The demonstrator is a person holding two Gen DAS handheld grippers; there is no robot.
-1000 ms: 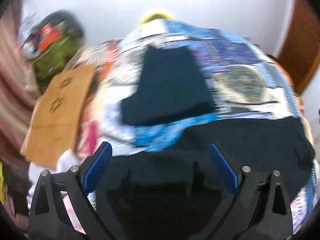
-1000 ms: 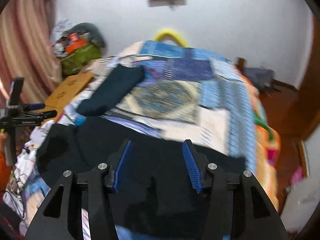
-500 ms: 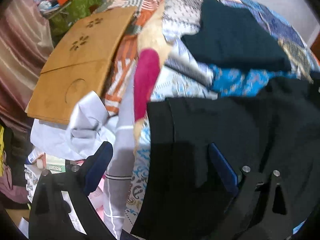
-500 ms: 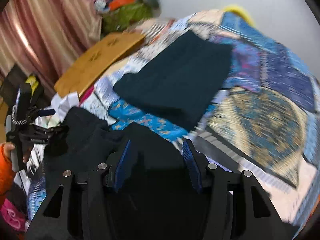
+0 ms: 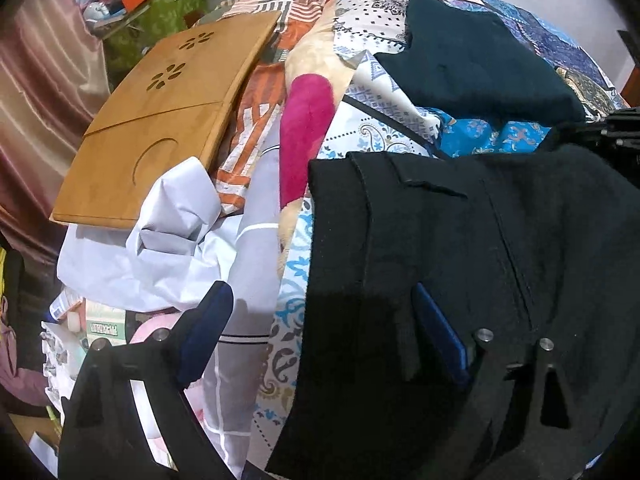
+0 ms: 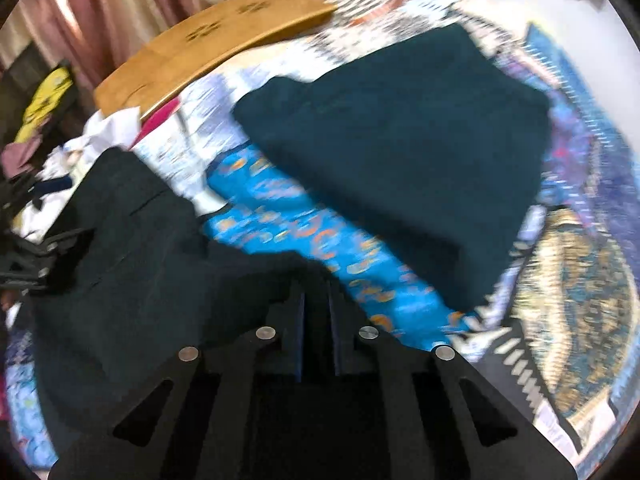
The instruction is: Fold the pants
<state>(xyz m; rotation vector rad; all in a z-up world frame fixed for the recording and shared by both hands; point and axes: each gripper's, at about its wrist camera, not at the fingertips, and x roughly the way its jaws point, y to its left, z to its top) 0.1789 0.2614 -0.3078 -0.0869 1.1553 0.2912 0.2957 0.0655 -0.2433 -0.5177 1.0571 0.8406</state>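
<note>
While the black pants (image 5: 460, 264) lie spread across the patchwork quilt (image 5: 384, 16) with no fold showing yet, the right gripper (image 6: 316, 320) looks pinched onto their edge and the left gripper (image 5: 320, 320) hangs wide open at the waistband corner, so basically everything's left.

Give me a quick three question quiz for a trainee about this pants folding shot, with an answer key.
1. True or false: the right gripper is wide open.
2. Which gripper is open over the black pants: A left, B right?
3. Fill in: the wooden board lies to the ____ of the pants in the left wrist view.

Key: 1 false, nearly shut on the pants. 2 A, the left gripper. 3 left.
</note>
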